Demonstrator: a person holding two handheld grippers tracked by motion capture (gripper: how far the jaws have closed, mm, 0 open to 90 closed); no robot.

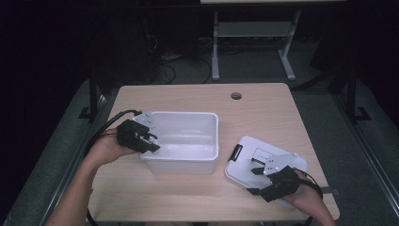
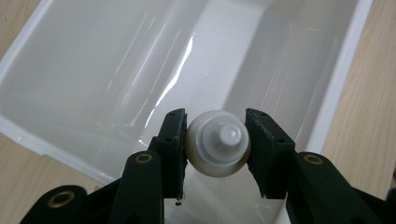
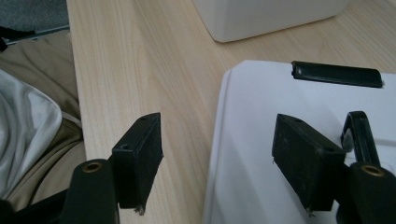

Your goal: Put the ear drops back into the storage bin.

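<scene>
so it's a light wood-grain counter with a white rectangular plastic bin and a flat white plastic lid sitting on it

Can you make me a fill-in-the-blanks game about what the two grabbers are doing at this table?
1. The left gripper is shut on a small white ____ with a ribbed cap.
2. It holds that thing over the open white ____, which stands on the wooden table.
3. The right gripper has its jaws ____, with nothing pinched between them.
4. One of its jaws is over the white lid, which lies ____ on the table beside the bin.

Missing words: bottle; bin; open; flat
</scene>
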